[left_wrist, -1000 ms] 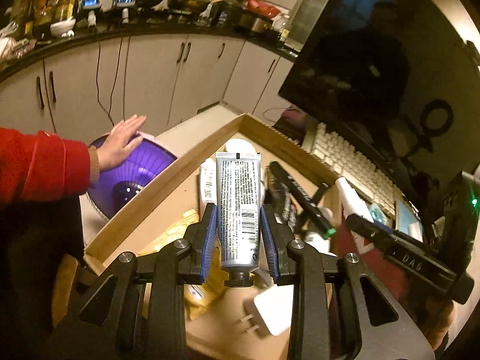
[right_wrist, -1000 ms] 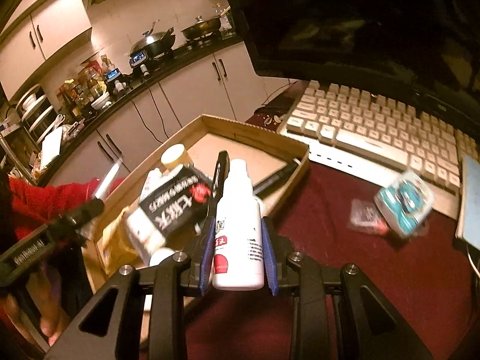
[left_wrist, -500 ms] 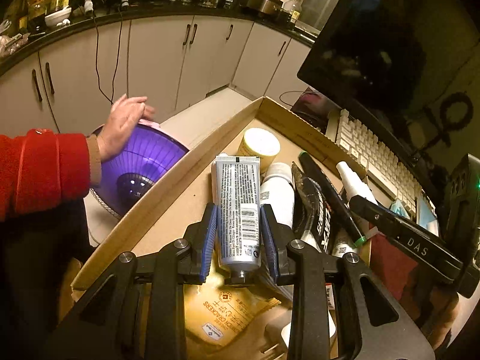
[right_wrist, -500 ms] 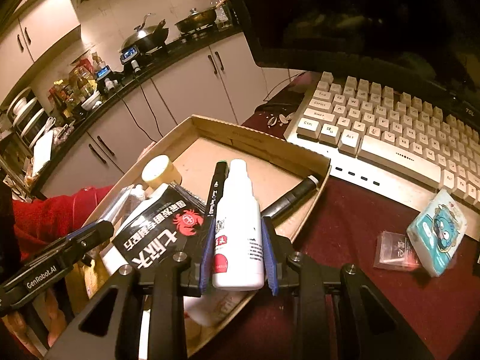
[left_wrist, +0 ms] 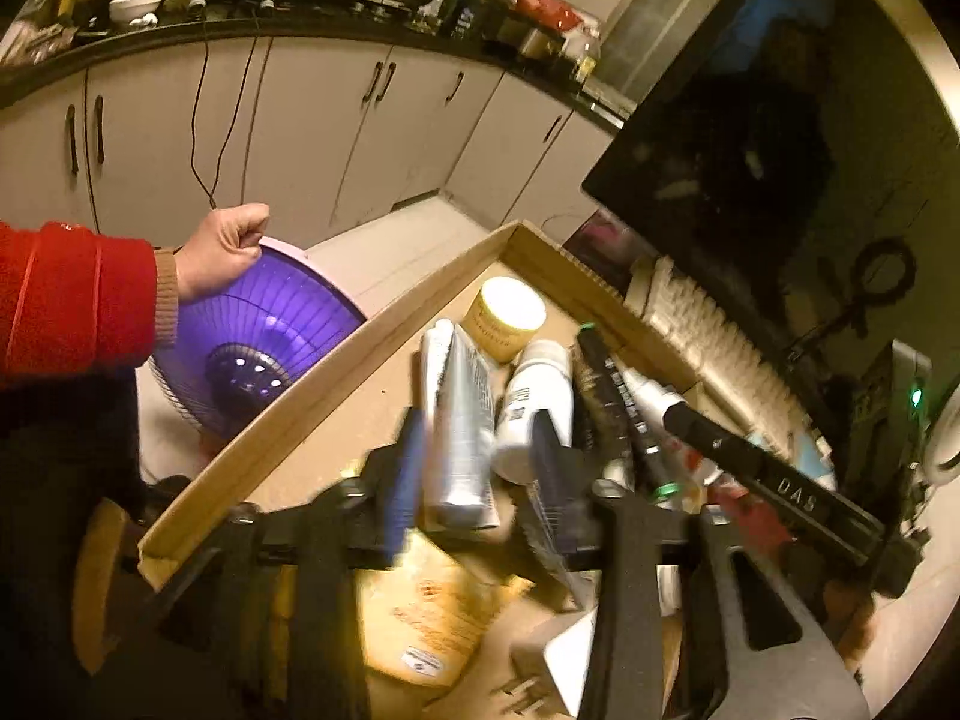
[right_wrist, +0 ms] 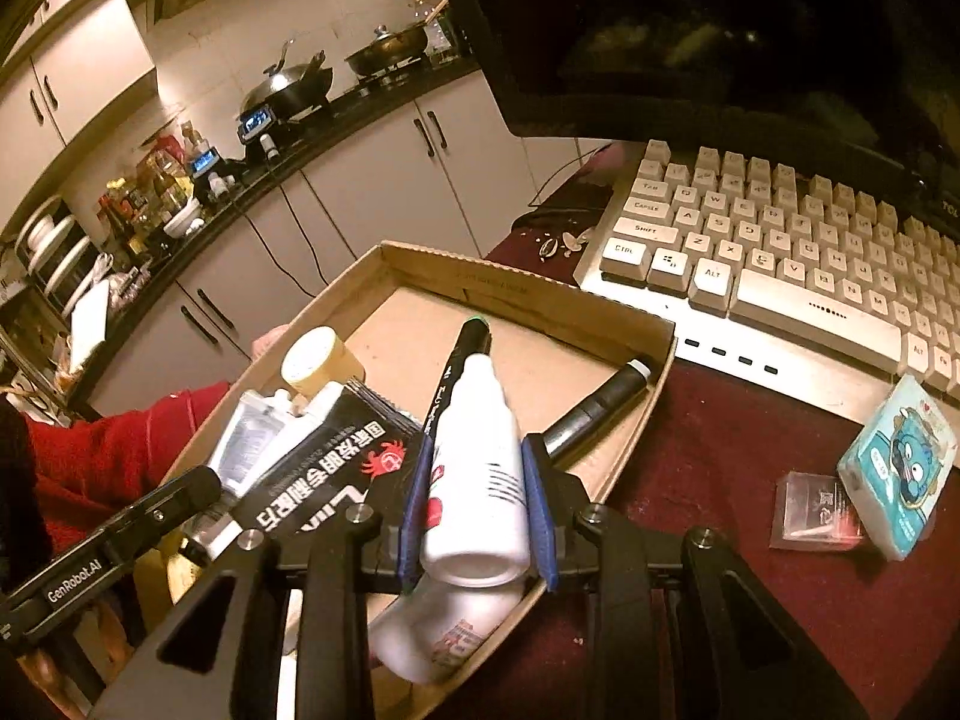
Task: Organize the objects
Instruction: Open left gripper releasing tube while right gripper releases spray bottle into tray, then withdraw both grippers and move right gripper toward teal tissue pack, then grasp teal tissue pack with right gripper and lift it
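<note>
A shallow cardboard tray [left_wrist: 360,354] [right_wrist: 516,285] holds a yellow-lidded jar [left_wrist: 509,318] [right_wrist: 318,360], markers, a black packet [right_wrist: 324,474] and bottles. My left gripper [left_wrist: 474,468] is open over the tray. A silver tube [left_wrist: 459,426] lies in the tray between its spread blue pads, which look clear of it. My right gripper [right_wrist: 471,480] is shut on a white spray bottle [right_wrist: 474,474], held over the tray's near right wall, nozzle pointing away.
A white keyboard [right_wrist: 798,252] and a dark monitor [right_wrist: 720,30] stand right of the tray. A teal packet [right_wrist: 900,462] and a small clear bag [right_wrist: 816,510] lie on the maroon cloth. A hand in a red sleeve [left_wrist: 222,246] touches a purple fan [left_wrist: 258,348] at left.
My left gripper opened and let the silver tube drop into the tray. My right gripper moved slightly closer over the tray with the spray bottle.
</note>
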